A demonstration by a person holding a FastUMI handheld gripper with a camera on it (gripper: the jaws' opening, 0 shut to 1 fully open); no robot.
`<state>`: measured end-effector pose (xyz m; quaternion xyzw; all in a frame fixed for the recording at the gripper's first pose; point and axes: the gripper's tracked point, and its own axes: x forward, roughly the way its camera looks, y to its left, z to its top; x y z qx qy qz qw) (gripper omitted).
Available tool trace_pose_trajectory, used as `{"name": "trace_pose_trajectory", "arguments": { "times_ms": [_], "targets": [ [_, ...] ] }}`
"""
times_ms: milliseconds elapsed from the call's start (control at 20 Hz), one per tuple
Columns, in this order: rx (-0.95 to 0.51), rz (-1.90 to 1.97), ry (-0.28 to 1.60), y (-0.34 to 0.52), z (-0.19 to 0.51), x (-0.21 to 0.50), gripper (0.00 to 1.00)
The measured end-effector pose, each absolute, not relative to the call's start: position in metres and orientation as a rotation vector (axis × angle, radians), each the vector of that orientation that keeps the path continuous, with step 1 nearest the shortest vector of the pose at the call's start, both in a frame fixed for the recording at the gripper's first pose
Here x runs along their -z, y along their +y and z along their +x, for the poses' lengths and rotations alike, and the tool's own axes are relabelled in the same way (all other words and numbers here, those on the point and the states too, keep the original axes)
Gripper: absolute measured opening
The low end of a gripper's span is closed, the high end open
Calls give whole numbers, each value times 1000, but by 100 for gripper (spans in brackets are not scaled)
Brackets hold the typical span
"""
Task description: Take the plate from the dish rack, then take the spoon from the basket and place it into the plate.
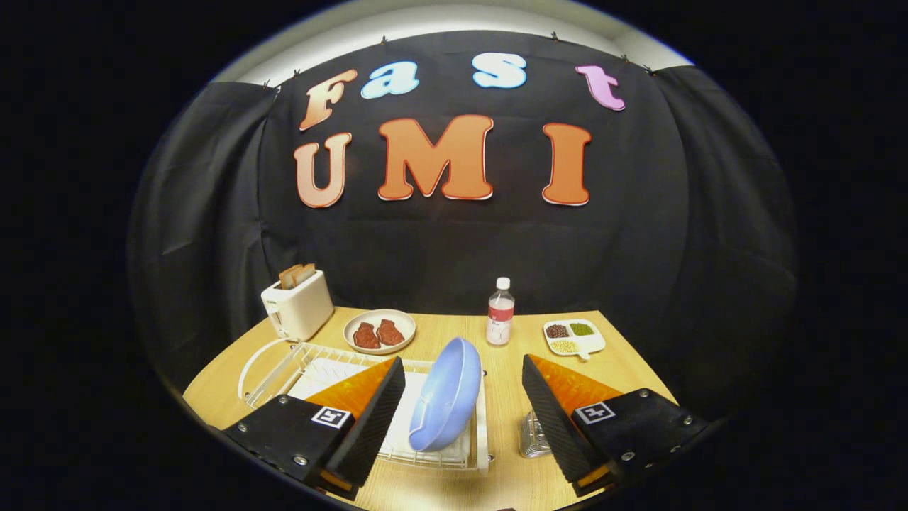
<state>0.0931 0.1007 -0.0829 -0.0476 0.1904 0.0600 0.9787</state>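
Tongs (462, 411) hang spread wide above the desk (507, 468), gripping nothing. Between their fingers the plate (447, 404) stands on edge in the rack (397, 433), propped by its wires, so its rim is easy to pinch. Basket (533, 434) sits just beside.

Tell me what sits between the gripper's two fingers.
In the gripper view, the blue plate stands on edge in the white dish rack, between the open gripper's fingers, nearer the left one, untouched.
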Motion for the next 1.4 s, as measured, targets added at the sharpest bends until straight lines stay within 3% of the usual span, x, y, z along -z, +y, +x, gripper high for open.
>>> {"name": "trace_pose_trajectory", "arguments": {
  "times_ms": [700,800,900,950,1000,1050,1250,1400],
  "targets": [
    [-21,-75,723,99,146,173,98],
    [-16,-45,757,105,145,180,89],
    [-7,-30,789,107,144,186,73],
    [0,-29,804,106,143,188,57],
    [12,-30,820,105,142,191,49],
    [31,-29,830,102,142,191,34],
    [114,-40,844,93,142,187,24],
    [145,-99,795,91,146,171,23]
  ]
}}
